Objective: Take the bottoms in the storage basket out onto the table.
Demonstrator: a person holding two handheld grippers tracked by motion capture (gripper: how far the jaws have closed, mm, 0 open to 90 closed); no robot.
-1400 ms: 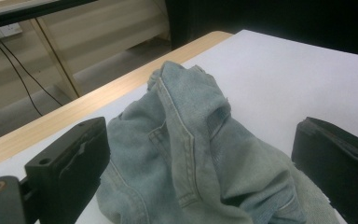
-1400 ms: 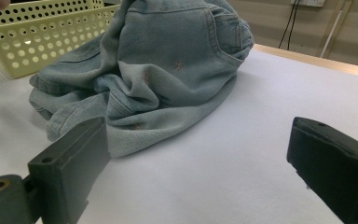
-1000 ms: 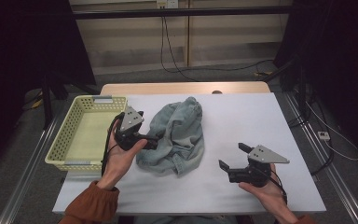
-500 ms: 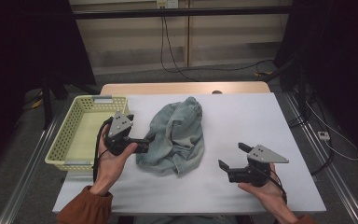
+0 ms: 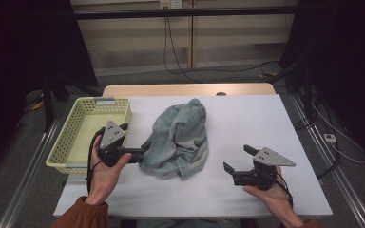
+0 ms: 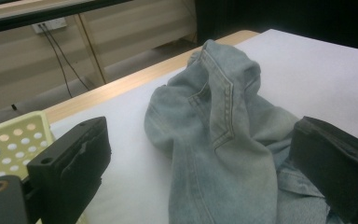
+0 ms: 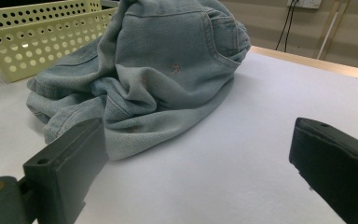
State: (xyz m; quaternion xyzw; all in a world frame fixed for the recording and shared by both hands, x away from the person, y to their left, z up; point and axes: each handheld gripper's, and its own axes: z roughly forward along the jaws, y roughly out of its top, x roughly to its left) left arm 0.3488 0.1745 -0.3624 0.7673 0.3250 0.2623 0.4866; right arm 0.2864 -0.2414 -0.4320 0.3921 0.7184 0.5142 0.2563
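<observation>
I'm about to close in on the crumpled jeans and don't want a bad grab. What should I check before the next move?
1. Left claw open: ok.
2. Jeans between the left jaws: ok, in the left gripper view denim lies in the gap.
3. Right claw open: ok.
4. Right claw at the jeans: not ok, bare table lies between them.
5. Basket free of cloth: ok.
6. Jeans fully on the table: ok.

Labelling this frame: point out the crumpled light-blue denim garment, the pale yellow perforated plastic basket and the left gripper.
Crumpled light-blue denim garment (image 5: pixel 180 137), high view, middle of the heap.
Pale yellow perforated plastic basket (image 5: pixel 65 137), high view, its left wall.
Left gripper (image 6: pixel 200 182), left gripper view, midway between its open jaws.
</observation>
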